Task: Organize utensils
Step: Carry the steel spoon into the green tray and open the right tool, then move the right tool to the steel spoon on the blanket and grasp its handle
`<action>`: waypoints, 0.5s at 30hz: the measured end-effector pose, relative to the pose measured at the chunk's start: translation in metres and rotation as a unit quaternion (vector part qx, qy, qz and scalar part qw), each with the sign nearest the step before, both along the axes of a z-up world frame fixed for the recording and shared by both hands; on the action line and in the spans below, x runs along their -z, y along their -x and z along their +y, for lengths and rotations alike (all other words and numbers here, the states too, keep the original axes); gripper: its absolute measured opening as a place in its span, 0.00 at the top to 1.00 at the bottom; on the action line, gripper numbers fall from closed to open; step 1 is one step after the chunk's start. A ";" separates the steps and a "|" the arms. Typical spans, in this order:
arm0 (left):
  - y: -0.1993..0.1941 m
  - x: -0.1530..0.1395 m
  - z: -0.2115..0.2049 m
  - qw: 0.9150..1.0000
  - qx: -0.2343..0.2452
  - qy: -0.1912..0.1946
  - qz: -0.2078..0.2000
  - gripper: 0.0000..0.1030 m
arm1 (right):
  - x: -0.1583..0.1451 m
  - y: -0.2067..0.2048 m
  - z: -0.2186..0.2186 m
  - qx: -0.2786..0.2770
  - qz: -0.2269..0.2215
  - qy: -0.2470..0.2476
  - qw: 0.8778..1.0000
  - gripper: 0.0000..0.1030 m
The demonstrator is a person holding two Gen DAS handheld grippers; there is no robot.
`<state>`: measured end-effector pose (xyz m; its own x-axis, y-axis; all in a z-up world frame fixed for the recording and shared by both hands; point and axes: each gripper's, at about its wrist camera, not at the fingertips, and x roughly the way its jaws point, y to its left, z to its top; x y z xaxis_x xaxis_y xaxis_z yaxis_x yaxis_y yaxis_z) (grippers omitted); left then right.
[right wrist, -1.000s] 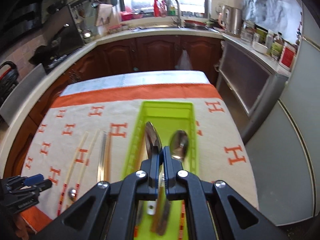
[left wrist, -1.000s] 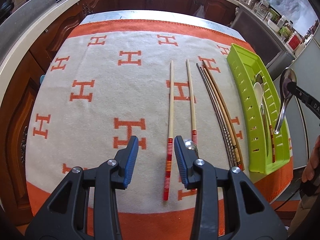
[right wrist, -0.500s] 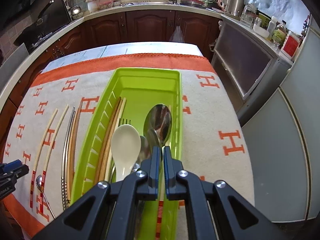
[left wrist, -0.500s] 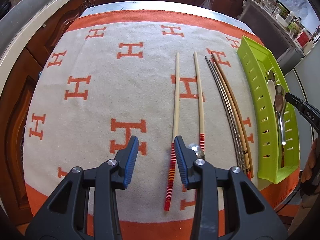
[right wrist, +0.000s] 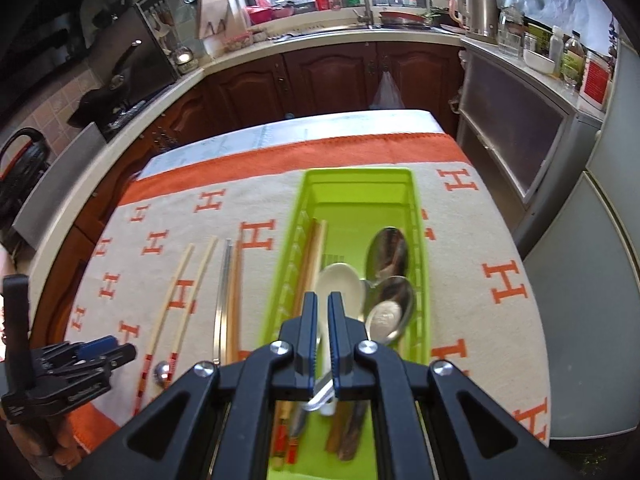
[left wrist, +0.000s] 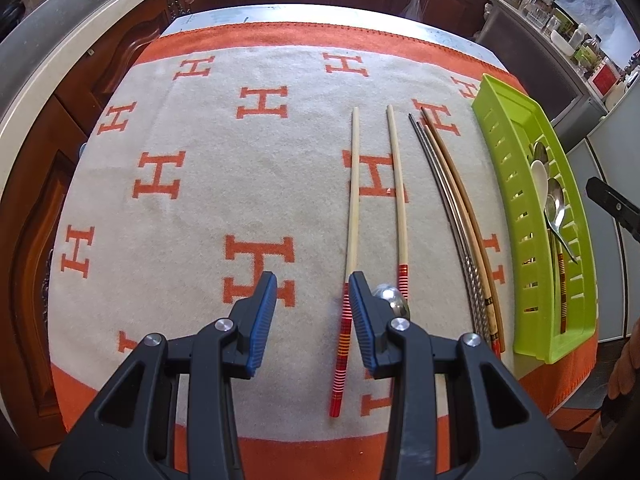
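My left gripper (left wrist: pixel 312 312) is open over the near part of the cream cloth (left wrist: pixel 200 140), nothing between its pads. A bamboo chopstick with a red-striped end (left wrist: pixel 352 208) runs past its right finger, and a second one (left wrist: pixel 396 192) lies beside it. A small metal spoon (left wrist: pixel 394 300) peeks out behind that finger. Metal chopsticks (left wrist: pixel 444 200) and brown wooden chopsticks (left wrist: pixel 466 200) lie further right. My right gripper (right wrist: pixel 323 332) is shut and empty above the green tray (right wrist: pixel 360 178). In the tray lie a white spoon (right wrist: pixel 340 284), two metal spoons (right wrist: pixel 388 252), chopsticks and other utensils.
The orange-bordered cloth covers a table in a kitchen. Dark wood cabinets and a pale counter (right wrist: pixel 320 36) ring it, with a sink and bottles at the back. A grey appliance (right wrist: pixel 516 136) stands to the right. A person's hand (left wrist: pixel 628 364) shows at the right edge.
The right gripper carried a metal spoon over the green tray and let it go; the spoon now lies in the tray. The gripper then drew back. The left gripper hardly moved.
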<state>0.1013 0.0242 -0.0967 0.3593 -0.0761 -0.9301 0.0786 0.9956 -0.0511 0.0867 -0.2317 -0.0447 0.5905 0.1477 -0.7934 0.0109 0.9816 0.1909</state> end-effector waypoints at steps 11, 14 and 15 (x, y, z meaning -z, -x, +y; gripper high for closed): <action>0.008 -0.008 0.007 1.000 -0.004 0.008 -0.007 0.67 | -0.008 0.016 0.048 -0.074 -0.002 -0.021 0.997 0.95; 0.012 -0.010 0.007 1.000 0.000 0.011 -0.010 0.67 | -0.005 0.019 0.058 -0.088 0.004 -0.022 0.996 0.95; 0.014 -0.011 0.006 1.000 0.001 0.011 -0.011 0.67 | -0.004 0.020 0.061 -0.092 0.006 -0.023 0.995 0.95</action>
<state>0.0875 0.0307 -0.0854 0.3798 -0.0981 -0.9198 0.0829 0.9940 -0.0717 0.0664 -0.1710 -0.0409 0.5399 0.2890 -0.7906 -0.1658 0.9573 0.2368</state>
